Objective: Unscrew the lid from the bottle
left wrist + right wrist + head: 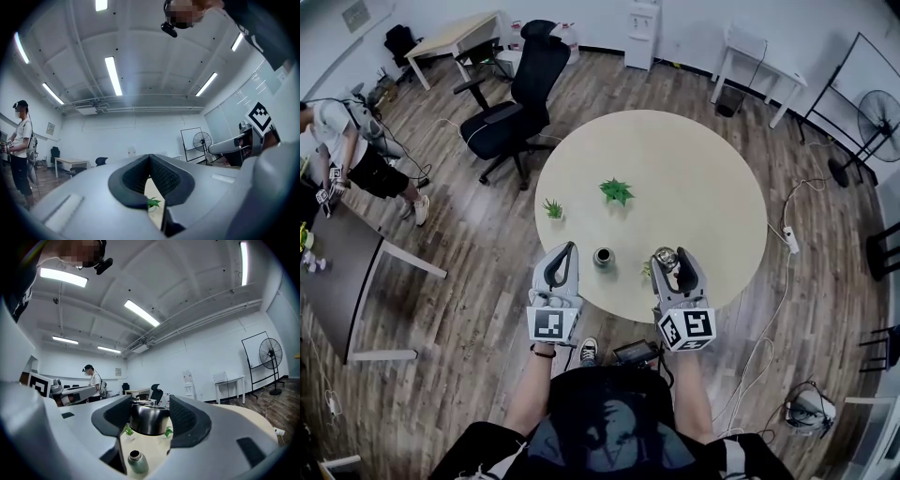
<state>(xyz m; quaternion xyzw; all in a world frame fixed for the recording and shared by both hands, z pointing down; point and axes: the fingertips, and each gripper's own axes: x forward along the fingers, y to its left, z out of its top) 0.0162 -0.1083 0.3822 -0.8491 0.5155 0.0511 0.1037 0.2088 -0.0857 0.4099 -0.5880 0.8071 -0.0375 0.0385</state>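
A small dark steel bottle [602, 256] stands upright near the front edge of the round beige table [703, 178], its neck uncovered. The right gripper view shows that bottle [134, 462] below the jaws with an open mouth. My right gripper [673, 259] is to the right of the bottle and shut on a shiny steel lid [665, 256]. The lid [149, 418] sits squarely between both pads. My left gripper [570, 248] hovers just left of the bottle, apart from it. In its own view the left gripper [150, 159] has its jaws pressed together with nothing held.
Two small green plants [617, 190] [553, 208] stand on the table beyond the bottle, and a third sprig [646, 270] is beside the right gripper. A black office chair [520, 94] is at the table's far left. A person [337, 141] stands by a desk at the left.
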